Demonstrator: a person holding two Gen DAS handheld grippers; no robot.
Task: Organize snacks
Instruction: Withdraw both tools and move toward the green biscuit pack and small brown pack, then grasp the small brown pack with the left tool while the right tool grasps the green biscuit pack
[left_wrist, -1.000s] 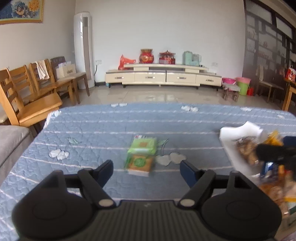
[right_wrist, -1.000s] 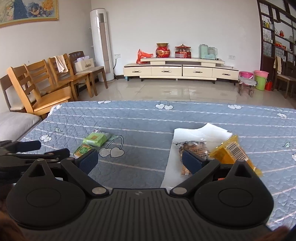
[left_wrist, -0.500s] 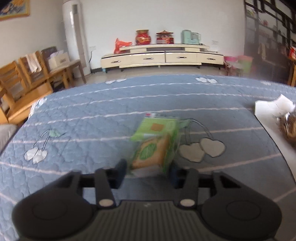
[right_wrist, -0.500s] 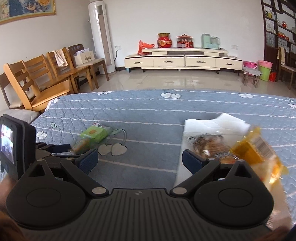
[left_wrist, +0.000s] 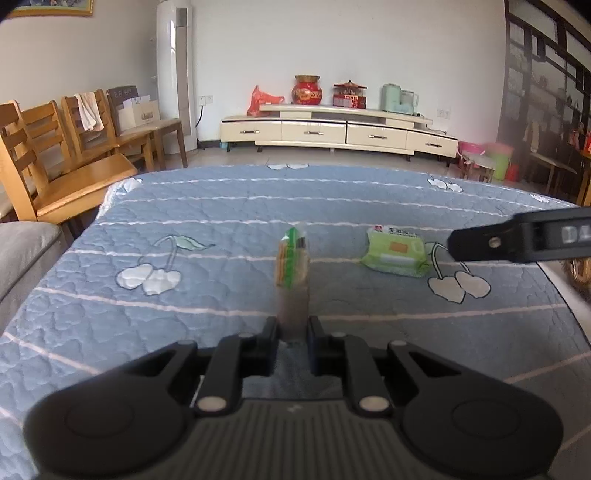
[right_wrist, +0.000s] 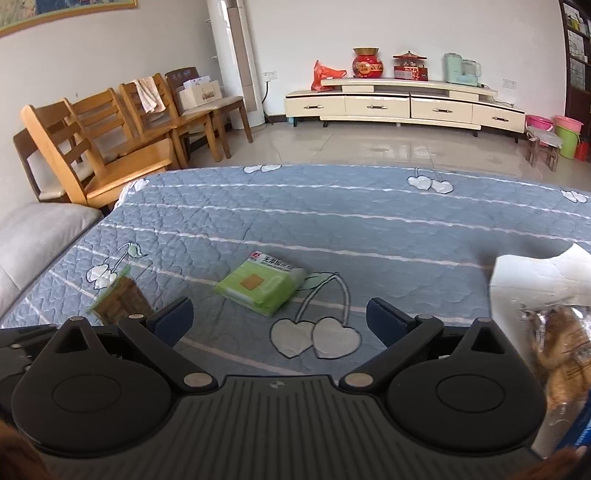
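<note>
Left hand-held gripper (left_wrist: 291, 328): pressed nearly together, pinching the near end of a thin snack packet (left_wrist: 291, 258). Held it edge-on, straight ahead of the fingers, green and orange print turned sideways, far end sticking out unsupported. Seemed to hang above the blue quilted desk (left_wrist: 221, 206) rather than rest on it, though could not be sure from either view.

Right hand-held gripper (right_wrist: 279, 317): spread wide, gripping nothing, hovering over the cherry print just to the right of the left one. Showed in the left view only as a dark bar at the right edge.

Lay flat on the desk, ahead of both: a green pack (right_wrist: 264, 286), untouched, apart from the pinched packet and nearer the right fingers. Sat at the far right, just beside the right fingers: a white sheet (right_wrist: 535, 273) with bagged snacks (right_wrist: 565, 343) on it.

Risks, as judged:
- Gripped only at one end, so could slip or swivel out on a quick swing.
- Could crush whatever was inside if squeezed harder.
- Stood close side by side, so could knock together if the packet were carried across toward the white sheet.
- Could clip the green pack and shove it askew if carried low.
</note>
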